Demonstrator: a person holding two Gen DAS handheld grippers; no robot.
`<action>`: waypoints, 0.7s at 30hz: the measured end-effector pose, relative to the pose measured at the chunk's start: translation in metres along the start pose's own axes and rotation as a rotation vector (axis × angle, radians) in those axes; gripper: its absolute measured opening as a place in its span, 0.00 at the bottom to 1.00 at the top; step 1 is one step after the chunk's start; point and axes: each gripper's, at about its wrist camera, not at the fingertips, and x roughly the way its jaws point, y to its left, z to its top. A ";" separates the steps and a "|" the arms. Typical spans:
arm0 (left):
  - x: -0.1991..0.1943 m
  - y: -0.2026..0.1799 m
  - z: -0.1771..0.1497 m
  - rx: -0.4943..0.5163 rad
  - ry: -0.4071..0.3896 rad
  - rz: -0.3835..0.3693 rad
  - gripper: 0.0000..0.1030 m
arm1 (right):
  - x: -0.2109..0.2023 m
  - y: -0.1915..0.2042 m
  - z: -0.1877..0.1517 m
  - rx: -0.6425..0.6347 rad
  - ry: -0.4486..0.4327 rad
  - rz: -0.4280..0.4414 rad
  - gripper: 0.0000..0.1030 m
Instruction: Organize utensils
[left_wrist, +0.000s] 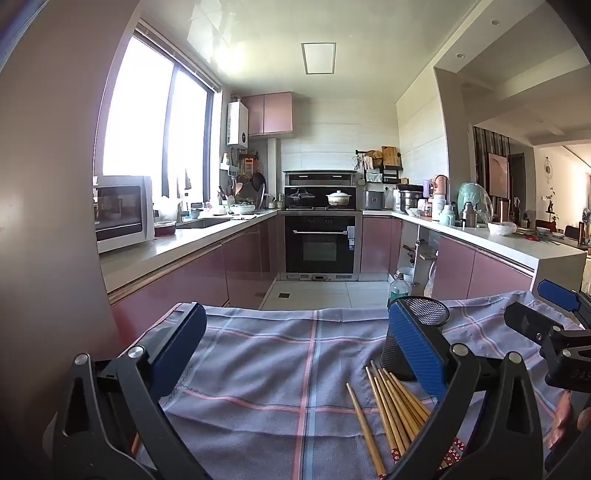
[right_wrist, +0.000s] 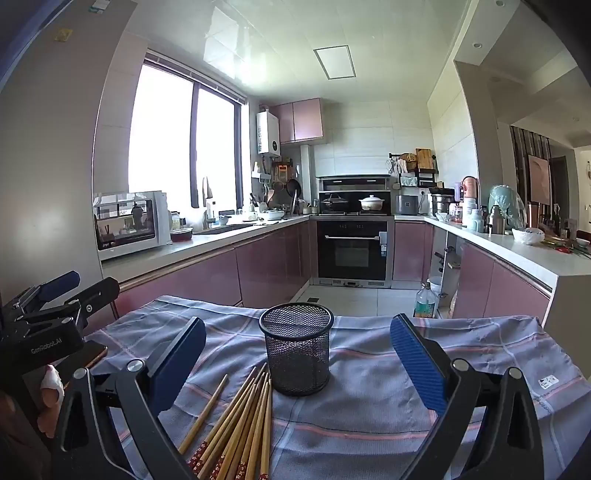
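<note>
Several wooden chopsticks (right_wrist: 240, 417) lie in a loose bundle on the checked cloth (right_wrist: 369, 398), just in front and left of a black mesh cup (right_wrist: 297, 349) that stands upright and looks empty. They also show in the left wrist view (left_wrist: 391, 410), with the mesh cup (left_wrist: 424, 314) behind my left gripper's right finger. My left gripper (left_wrist: 295, 350) is open and empty above the cloth, left of the chopsticks. My right gripper (right_wrist: 297, 362) is open and empty, its fingers either side of the cup but nearer the camera.
The cloth-covered table (left_wrist: 277, 369) ends at a far edge, with kitchen floor beyond. A plastic bottle (right_wrist: 424, 301) stands on the floor behind it. Pink cabinets and worktops run along both sides, an oven (right_wrist: 352, 251) at the back.
</note>
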 end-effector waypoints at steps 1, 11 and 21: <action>0.000 0.000 0.000 -0.004 0.000 0.001 0.95 | 0.000 0.002 0.002 0.002 -0.002 0.000 0.94; 0.001 0.001 0.004 -0.004 -0.009 0.002 0.95 | -0.001 0.001 0.002 0.007 -0.008 -0.007 0.94; 0.000 0.002 0.005 -0.003 -0.016 0.002 0.95 | -0.001 0.002 0.002 0.006 -0.006 -0.006 0.94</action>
